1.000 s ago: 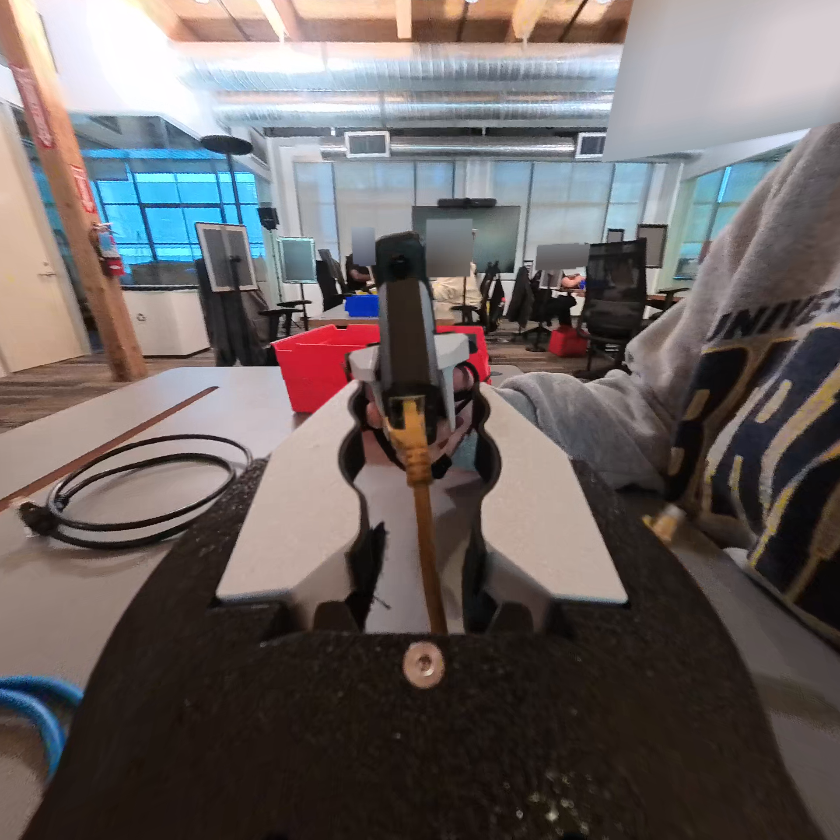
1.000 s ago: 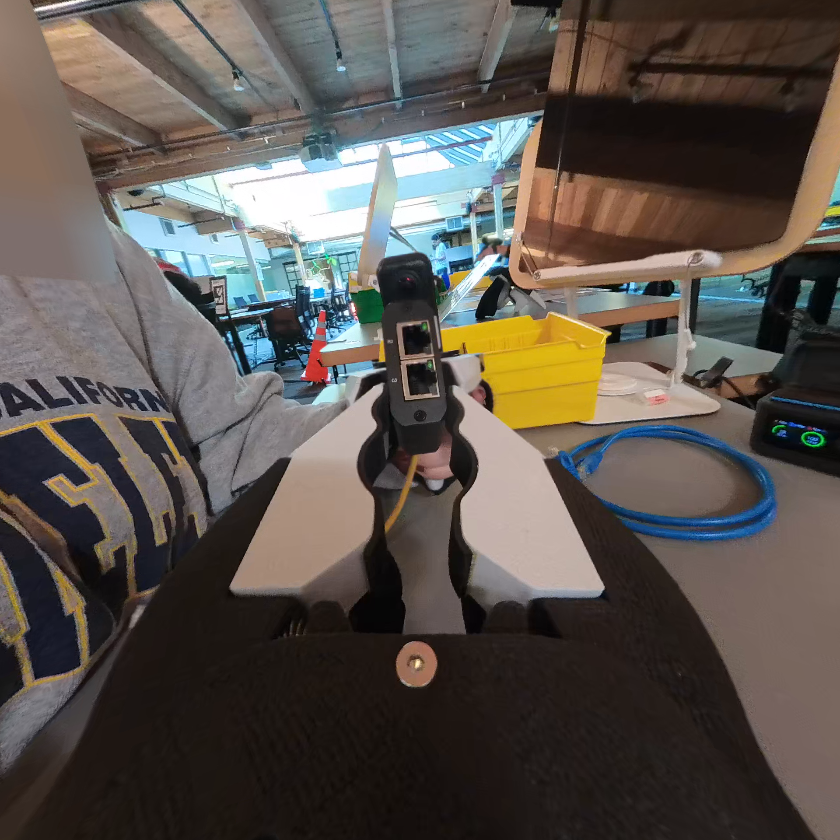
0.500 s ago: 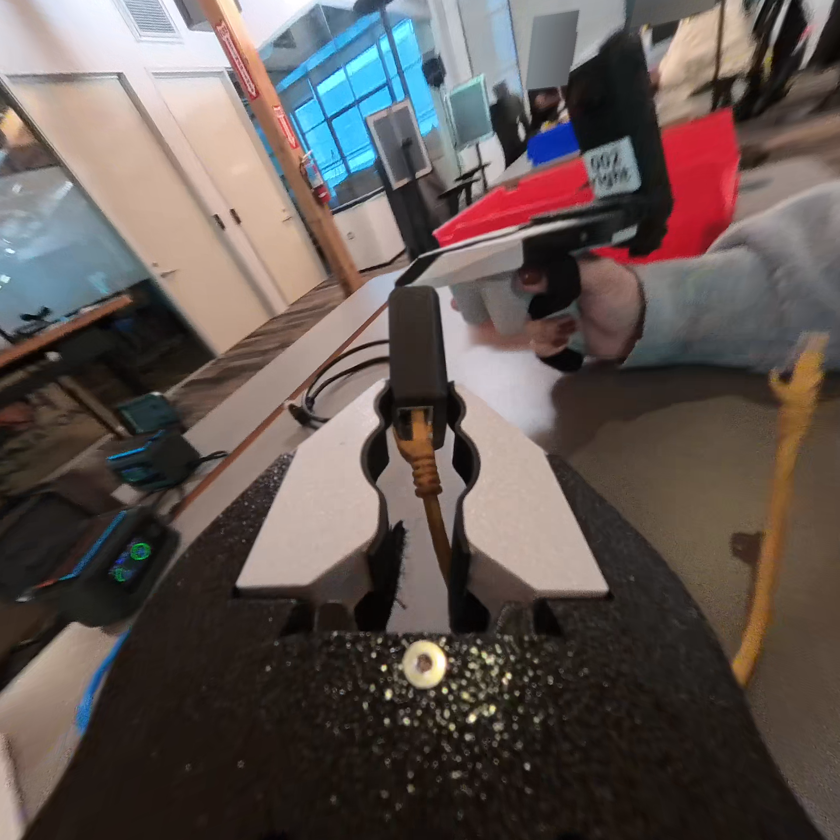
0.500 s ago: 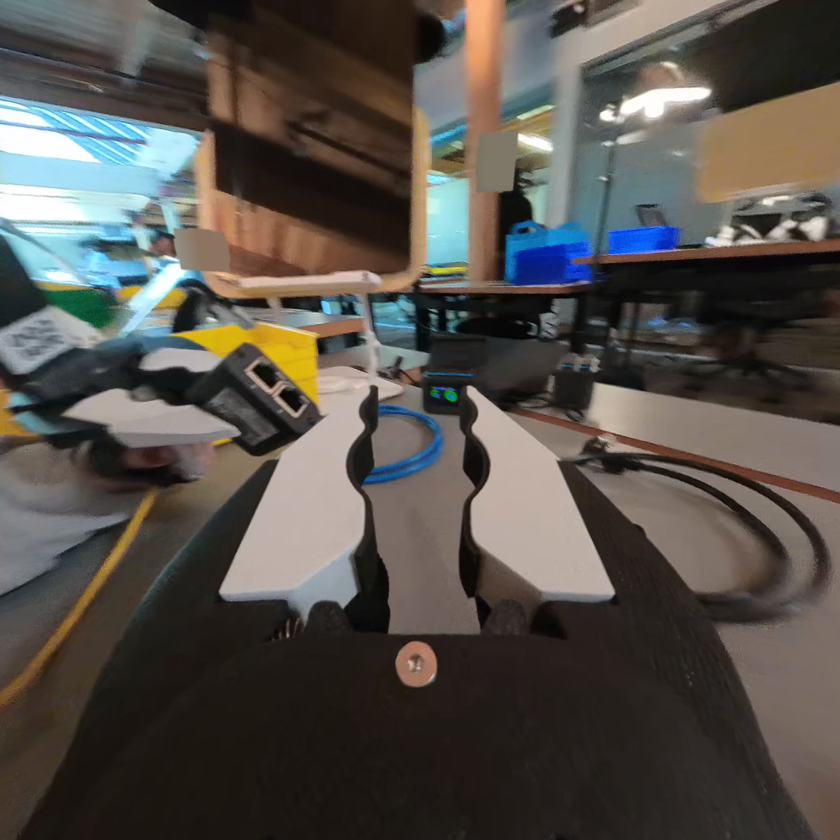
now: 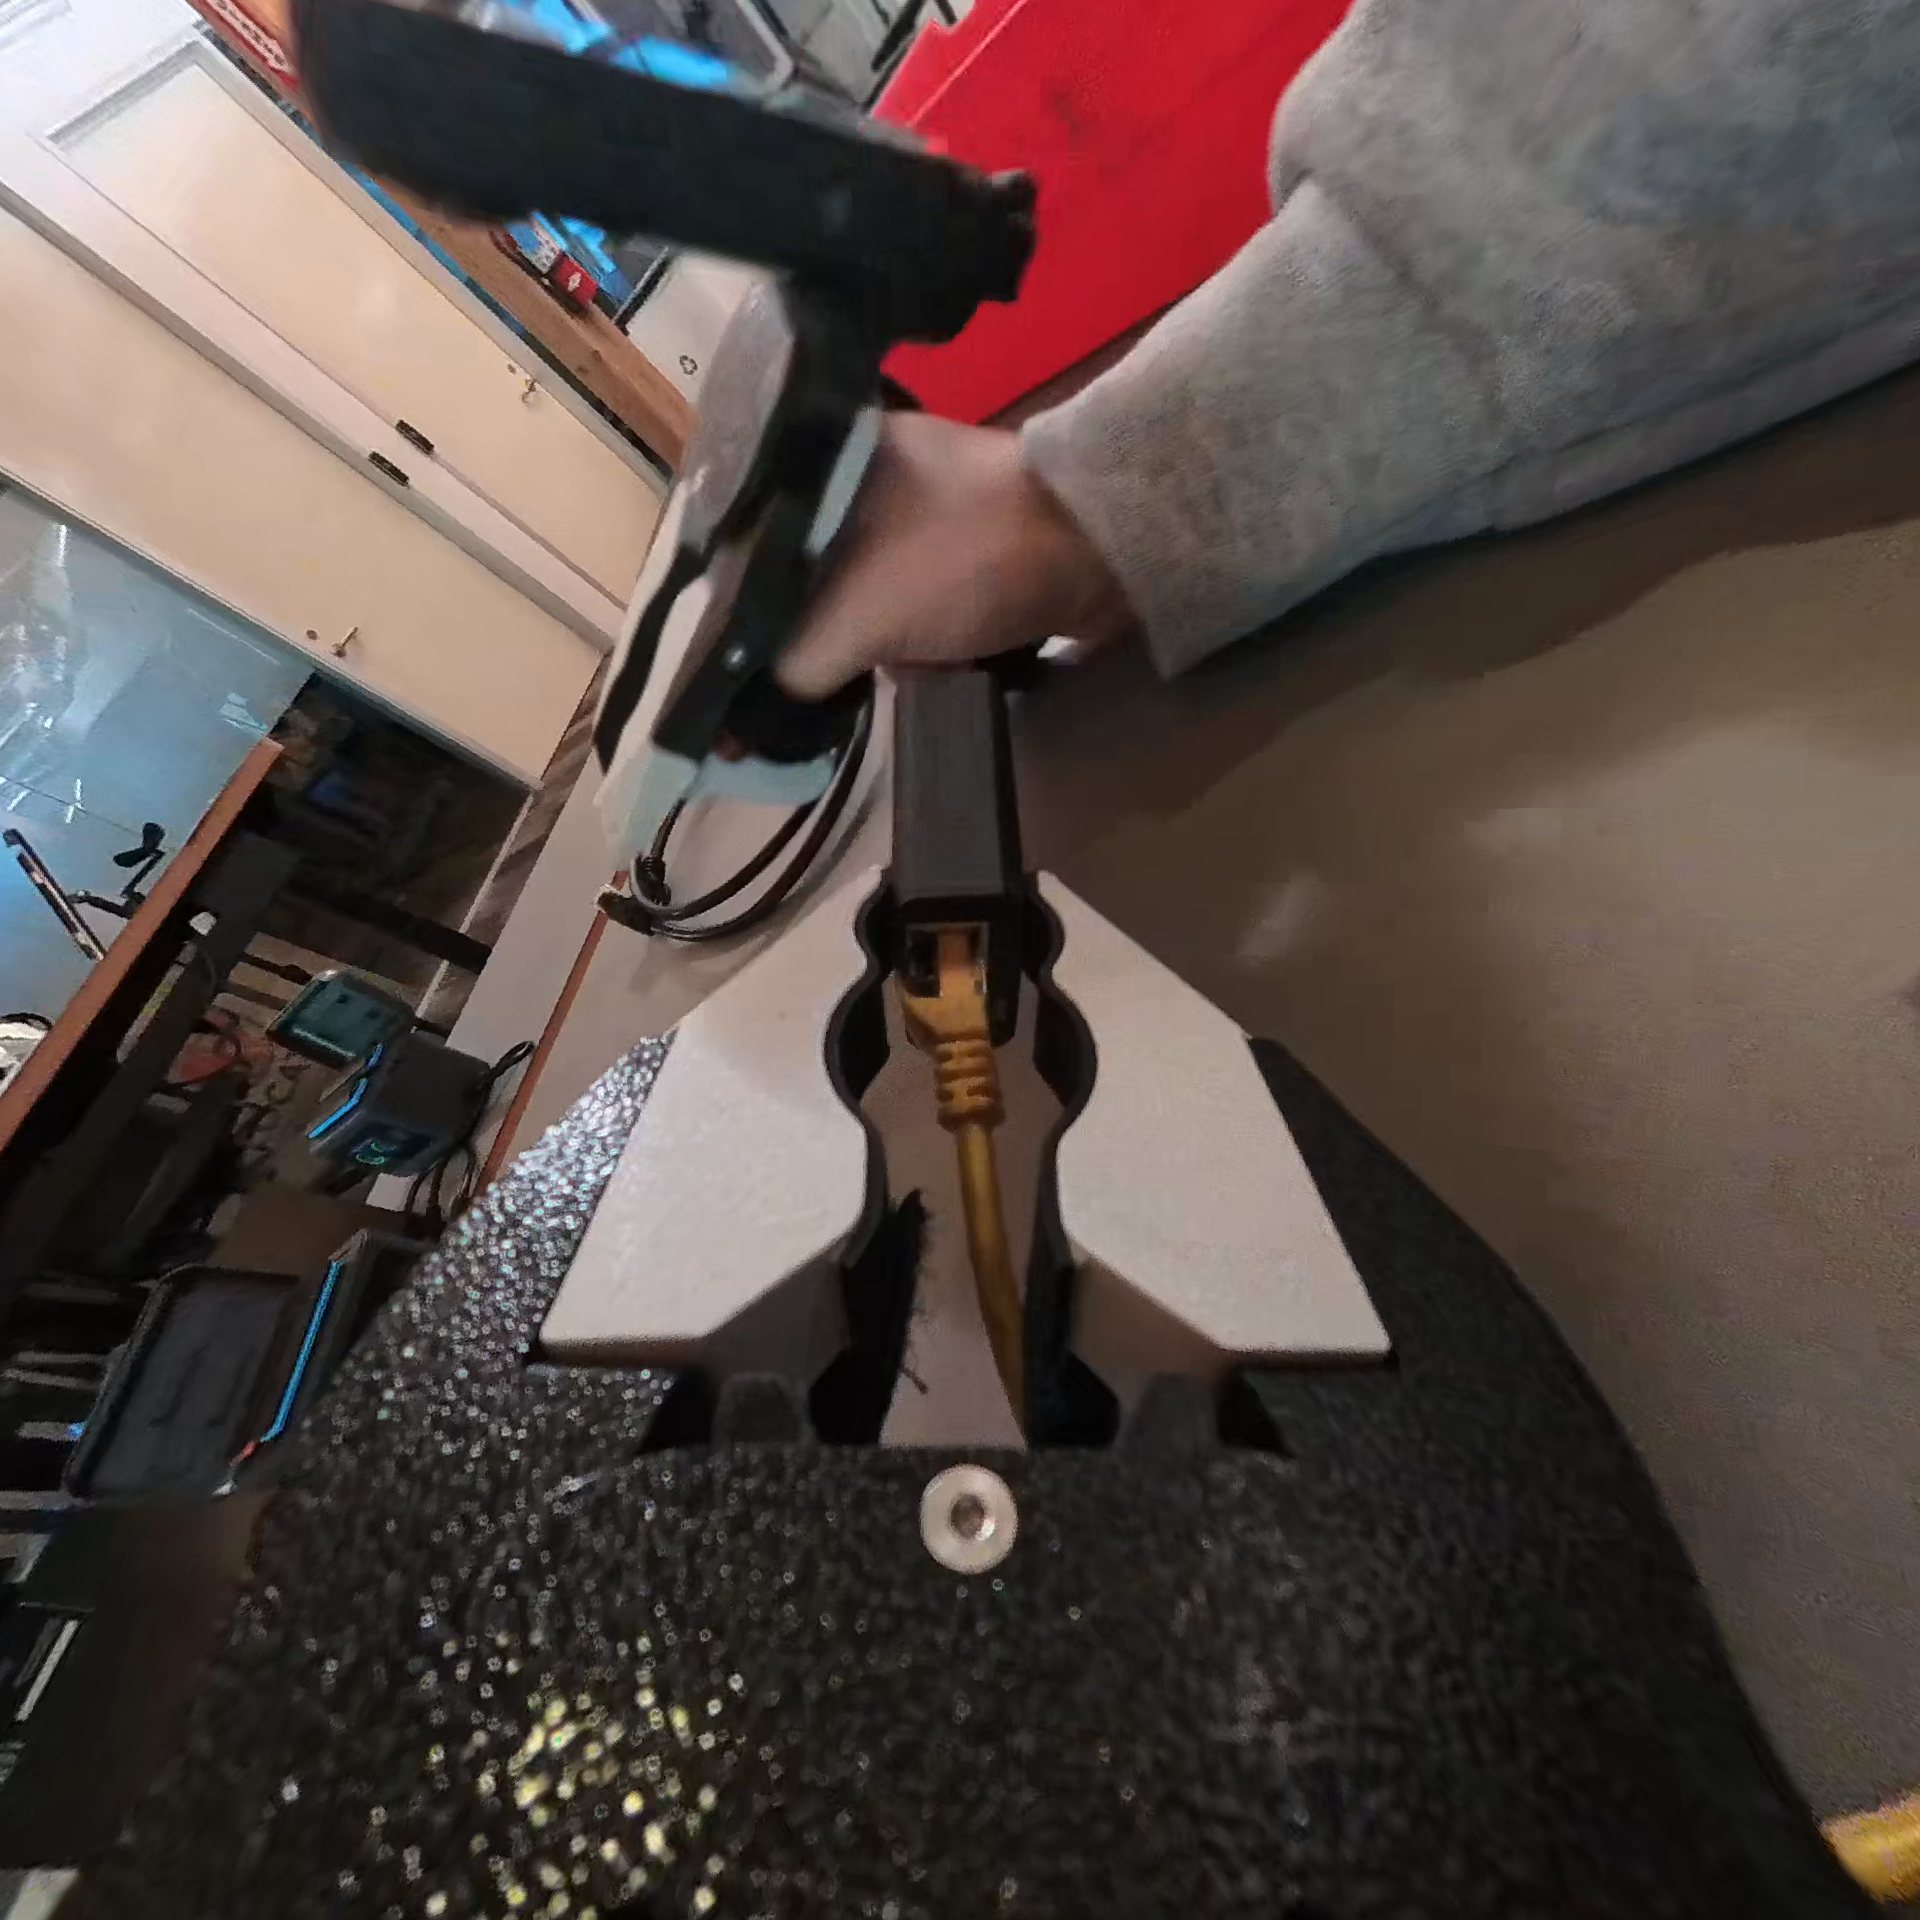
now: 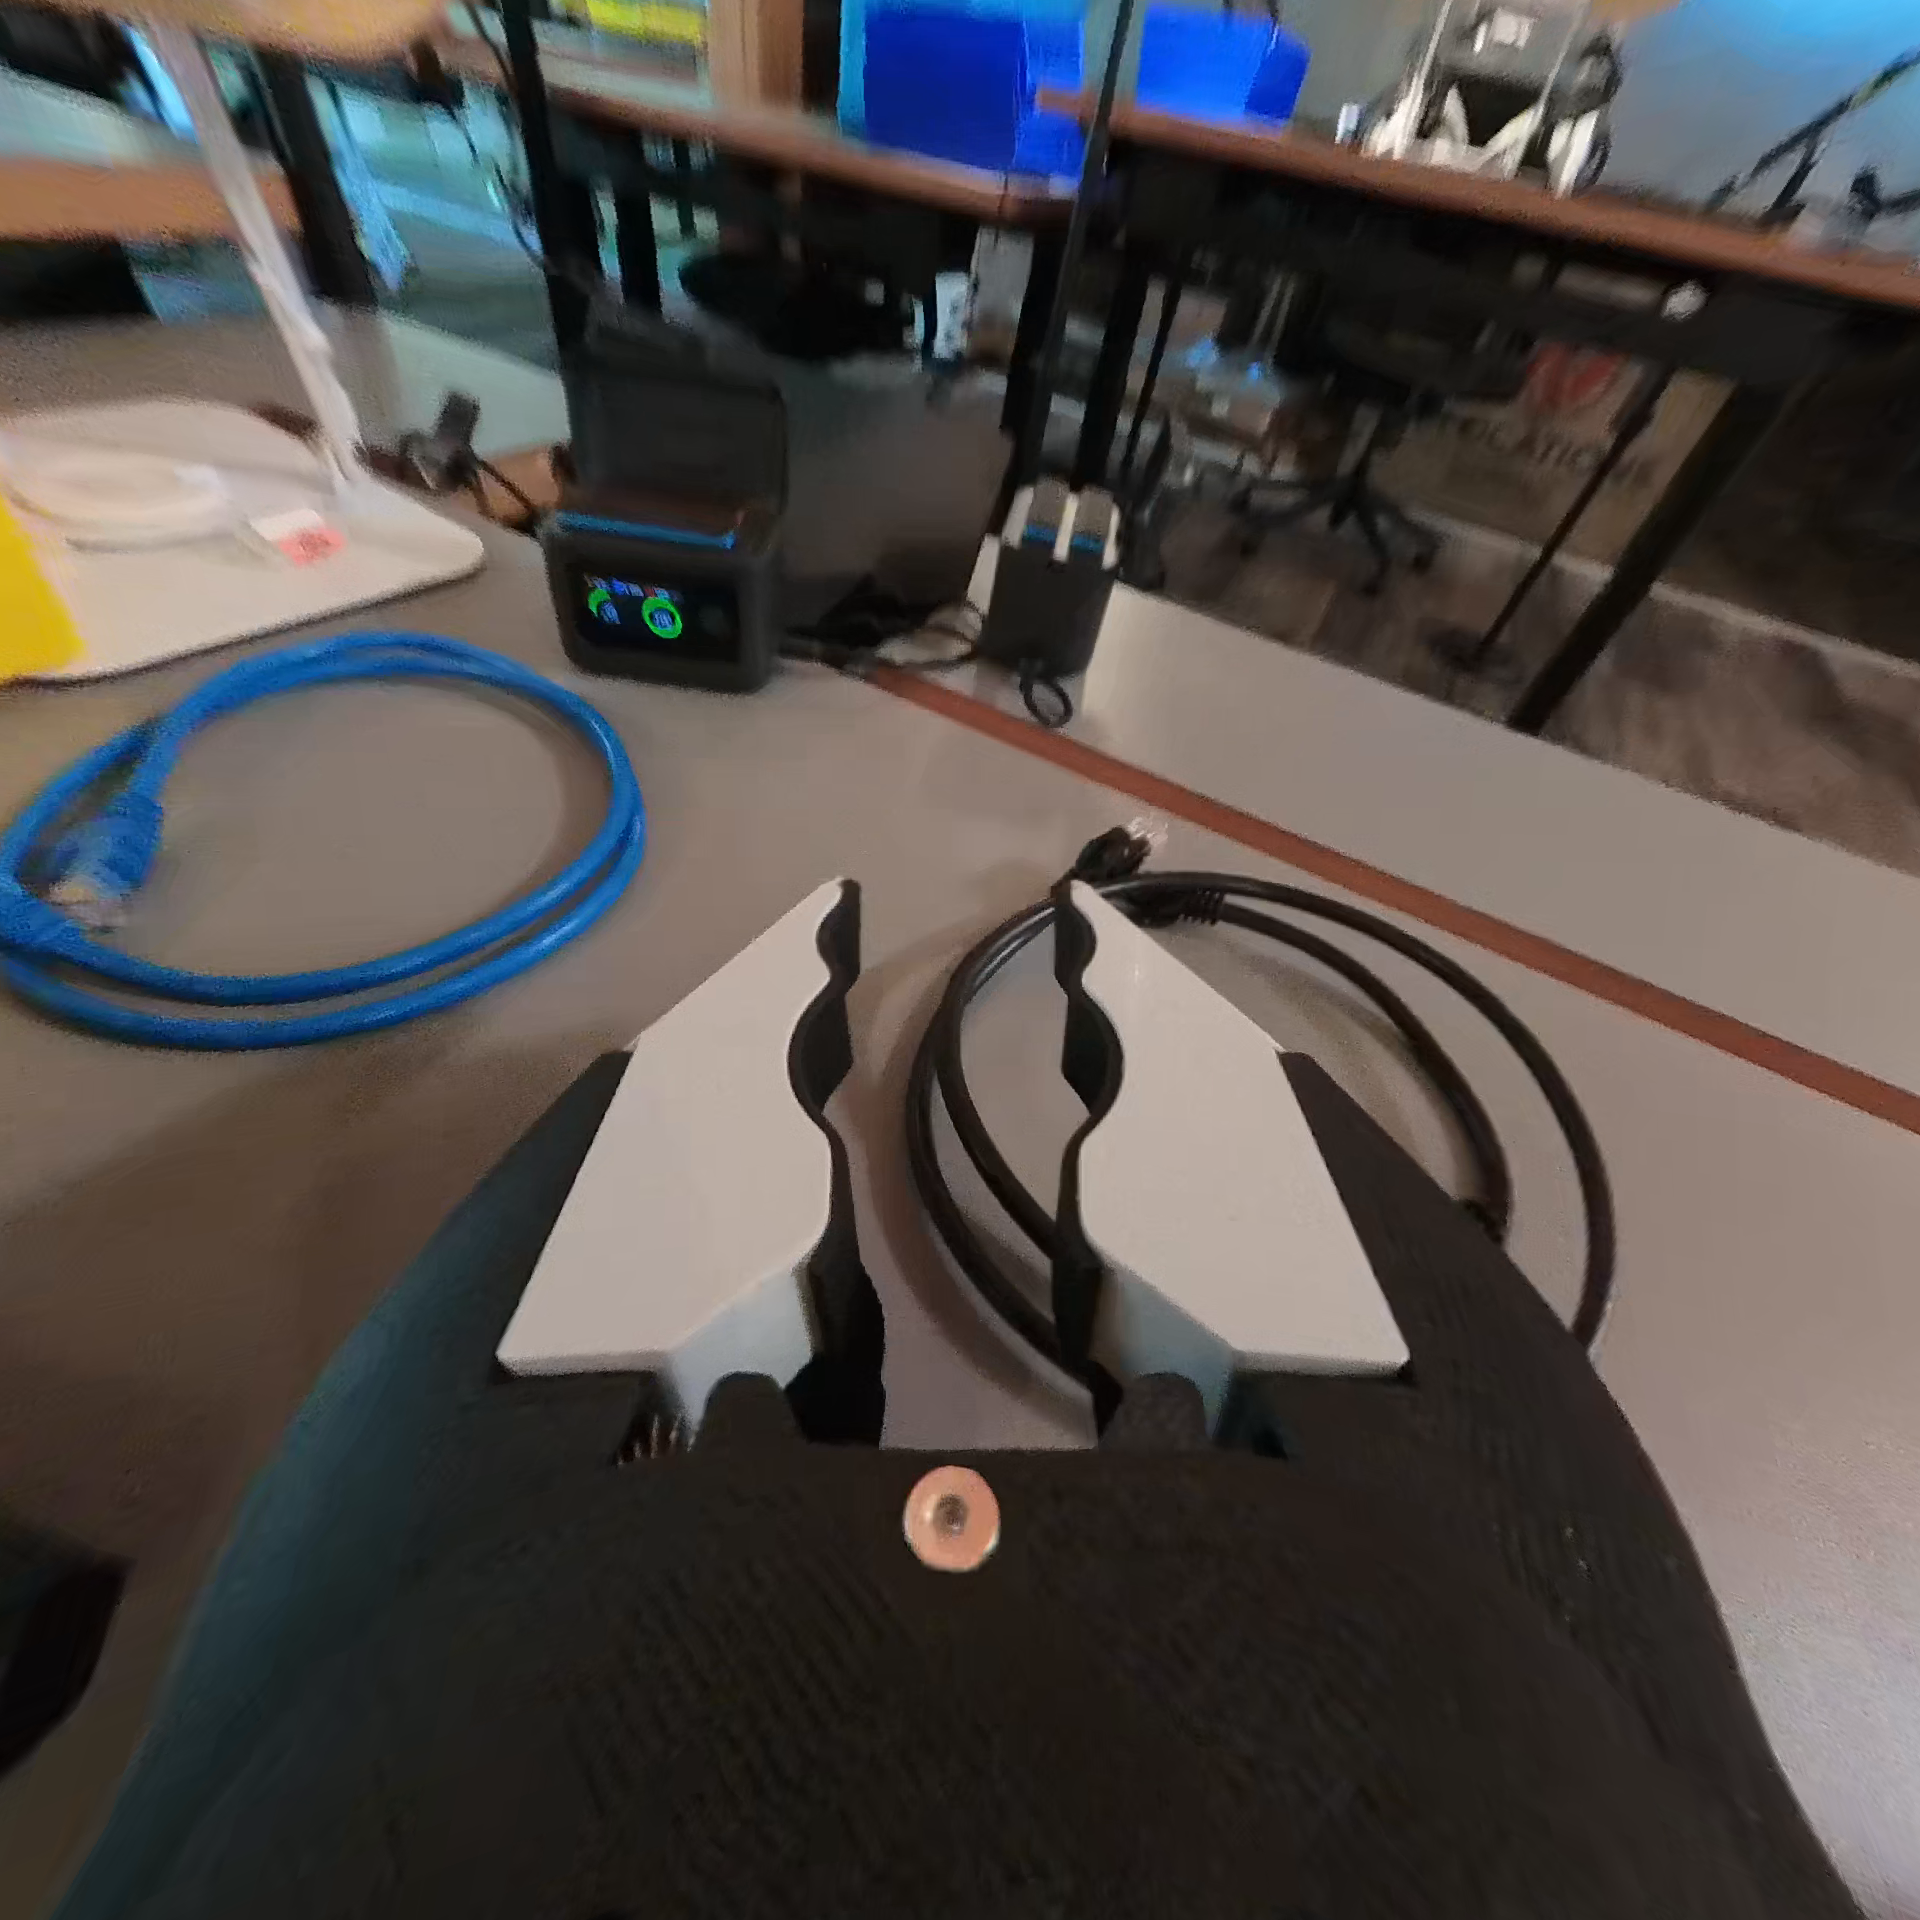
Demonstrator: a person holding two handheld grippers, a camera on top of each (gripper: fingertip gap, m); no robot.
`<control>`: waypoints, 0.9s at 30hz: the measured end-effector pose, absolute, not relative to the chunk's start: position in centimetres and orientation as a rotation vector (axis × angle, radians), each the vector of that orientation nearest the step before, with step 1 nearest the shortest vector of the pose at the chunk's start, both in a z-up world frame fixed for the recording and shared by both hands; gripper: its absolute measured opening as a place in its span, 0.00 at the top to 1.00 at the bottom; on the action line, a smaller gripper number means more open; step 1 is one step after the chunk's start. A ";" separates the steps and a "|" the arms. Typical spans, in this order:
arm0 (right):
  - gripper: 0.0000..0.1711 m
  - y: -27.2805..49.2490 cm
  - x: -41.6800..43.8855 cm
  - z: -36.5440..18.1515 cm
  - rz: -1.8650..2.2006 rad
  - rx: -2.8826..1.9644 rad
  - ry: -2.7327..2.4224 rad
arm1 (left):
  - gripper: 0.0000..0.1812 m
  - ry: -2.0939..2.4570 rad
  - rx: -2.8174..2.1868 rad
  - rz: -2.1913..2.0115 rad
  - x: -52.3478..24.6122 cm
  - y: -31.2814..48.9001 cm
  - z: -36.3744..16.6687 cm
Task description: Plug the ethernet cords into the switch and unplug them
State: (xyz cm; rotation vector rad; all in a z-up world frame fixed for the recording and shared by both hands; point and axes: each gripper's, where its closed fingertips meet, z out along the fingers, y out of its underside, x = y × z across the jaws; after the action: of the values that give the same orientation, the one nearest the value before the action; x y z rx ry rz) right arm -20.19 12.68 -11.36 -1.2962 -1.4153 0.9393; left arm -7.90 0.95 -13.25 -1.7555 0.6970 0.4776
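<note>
**Left tongs pinch the switch, right tongs hang spread over the black cord**

Your left tongs [image 5: 956,925] are pinching the small black switch [image 5: 951,800] by its near end. The switch sticks out straight past the tips, over the grey surface [image 5: 1507,987]. The yellow cord [image 5: 971,1122] is plugged into the end of the switch that faces you. It runs back between the two white fingers [image 5: 748,1195] and goes out of sight under the tongs. Another bit of yellow shows at the bottom right corner of the left wrist view, but you cannot tell what part it is.

Your right tongs [image 6: 961,894] are spread wide and hold nothing. They hang just above the black cord [image 6: 1351,966], which lies in a loose coil on the surface. One loop of the coil shows in the gap between the fingers. The black plug [image 6: 1117,852] lies just past the right tip. In the left wrist view you can see your right hand [image 5: 935,551] around the handle of those tongs, with a grey sleeve [image 5: 1507,364] behind it and a red bin [image 5: 1091,177] farther back.

The blue cord [image 6: 343,831] lies coiled on the surface to the left, well apart from the black one. A small black box with a lit screen [image 6: 660,603] stands behind it near the far edge. Both views are a bit blurry.
</note>
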 end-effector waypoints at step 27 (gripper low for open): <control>0.95 -7.6 -21.8 -17.3 1.281 -0.710 -2.618 | 0.88 0.886 -1.834 0.485 -6.4 1.5 -15.9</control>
State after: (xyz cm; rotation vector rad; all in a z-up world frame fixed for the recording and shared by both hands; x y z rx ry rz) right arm -21.83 -7.59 -17.28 -0.7103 -2.6177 1.2807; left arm -6.40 1.54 -15.95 -1.8343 0.8858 0.4847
